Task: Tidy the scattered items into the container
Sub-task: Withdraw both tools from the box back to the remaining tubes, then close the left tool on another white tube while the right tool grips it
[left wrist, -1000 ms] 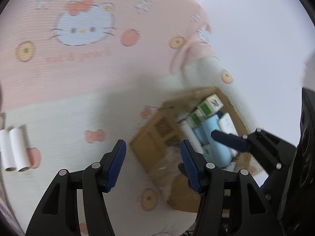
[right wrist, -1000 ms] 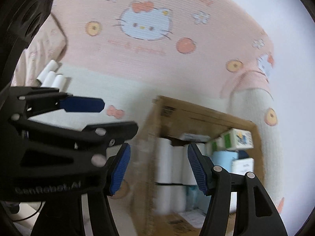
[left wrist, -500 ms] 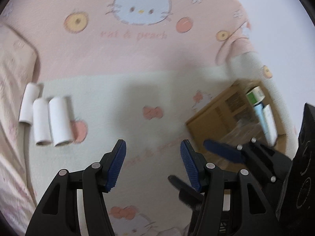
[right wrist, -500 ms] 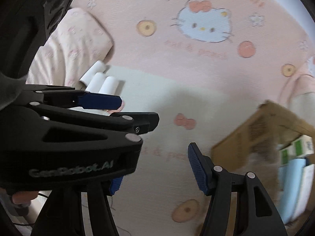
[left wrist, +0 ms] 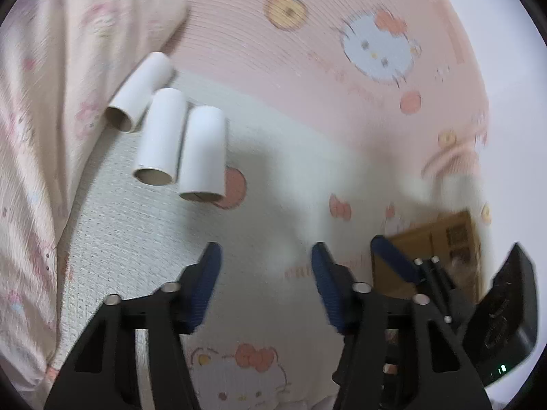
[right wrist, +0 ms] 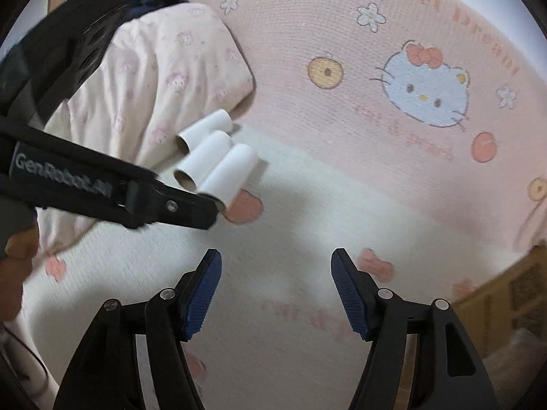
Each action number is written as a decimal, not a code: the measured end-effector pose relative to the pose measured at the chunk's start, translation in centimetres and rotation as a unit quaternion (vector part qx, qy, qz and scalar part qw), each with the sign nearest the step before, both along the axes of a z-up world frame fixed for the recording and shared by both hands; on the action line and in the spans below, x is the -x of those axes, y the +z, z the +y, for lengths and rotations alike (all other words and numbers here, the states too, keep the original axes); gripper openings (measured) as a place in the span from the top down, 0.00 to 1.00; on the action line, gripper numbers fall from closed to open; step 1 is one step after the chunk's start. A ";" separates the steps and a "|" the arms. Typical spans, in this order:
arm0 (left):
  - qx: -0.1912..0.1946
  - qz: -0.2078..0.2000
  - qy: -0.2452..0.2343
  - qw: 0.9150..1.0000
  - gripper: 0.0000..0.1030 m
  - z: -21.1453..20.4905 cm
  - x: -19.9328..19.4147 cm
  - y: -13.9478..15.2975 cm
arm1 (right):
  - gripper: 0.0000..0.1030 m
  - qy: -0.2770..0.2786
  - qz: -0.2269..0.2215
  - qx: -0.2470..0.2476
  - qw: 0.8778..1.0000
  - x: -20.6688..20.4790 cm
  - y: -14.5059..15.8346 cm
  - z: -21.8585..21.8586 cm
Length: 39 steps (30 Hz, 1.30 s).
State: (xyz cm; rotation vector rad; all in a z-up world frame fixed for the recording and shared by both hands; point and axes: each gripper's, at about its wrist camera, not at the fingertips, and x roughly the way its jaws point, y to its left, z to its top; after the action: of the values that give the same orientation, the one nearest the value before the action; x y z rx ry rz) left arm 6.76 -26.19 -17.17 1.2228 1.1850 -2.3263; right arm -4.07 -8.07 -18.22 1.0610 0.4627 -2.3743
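Three white paper rolls (left wrist: 201,155) lie side by side on the Hello Kitty bed sheet, up and left of my open, empty left gripper (left wrist: 265,287). They also show in the right wrist view (right wrist: 227,171), with the left gripper's finger in front of the nearest roll's end. My right gripper (right wrist: 275,294) is open and empty above the sheet. The cardboard box (left wrist: 434,242) sits at the right, partly hidden behind the right gripper; its corner shows at the right edge of the right wrist view (right wrist: 512,287).
A pale pink patterned quilt (left wrist: 51,102) is bunched at the left, touching the farthest roll; it also shows in the right wrist view (right wrist: 154,78). The white wall (left wrist: 495,51) lies beyond the bed at the right.
Both grippers have swung left, away from the box and towards the three rolls. The rolls now look larger and nearer. Both grippers stay open and empty.
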 end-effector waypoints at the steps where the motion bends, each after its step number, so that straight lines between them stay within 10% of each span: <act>1: -0.003 -0.004 0.004 1.000 0.60 -0.3 0.1 -0.4 | 0.36 -0.001 -0.006 0.010 1.000 0.5 -0.4 -0.3; 9: 0.022 -0.031 0.034 0.999 0.70 -2.5 2.3 -2.4 | 0.36 -0.029 -0.056 0.091 0.994 4.1 -2.8 0.1; 39: 0.002 -0.093 0.032 0.995 0.63 -7.9 7.1 -5.1 | 0.36 -0.020 -0.117 0.117 0.986 8.5 -7.5 -2.6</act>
State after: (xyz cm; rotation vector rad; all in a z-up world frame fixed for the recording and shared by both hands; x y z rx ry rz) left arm -0.37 -34.05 -22.29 1.3458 1.1377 -2.1153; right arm -12.56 -10.70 -25.70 1.2271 0.0764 -2.2332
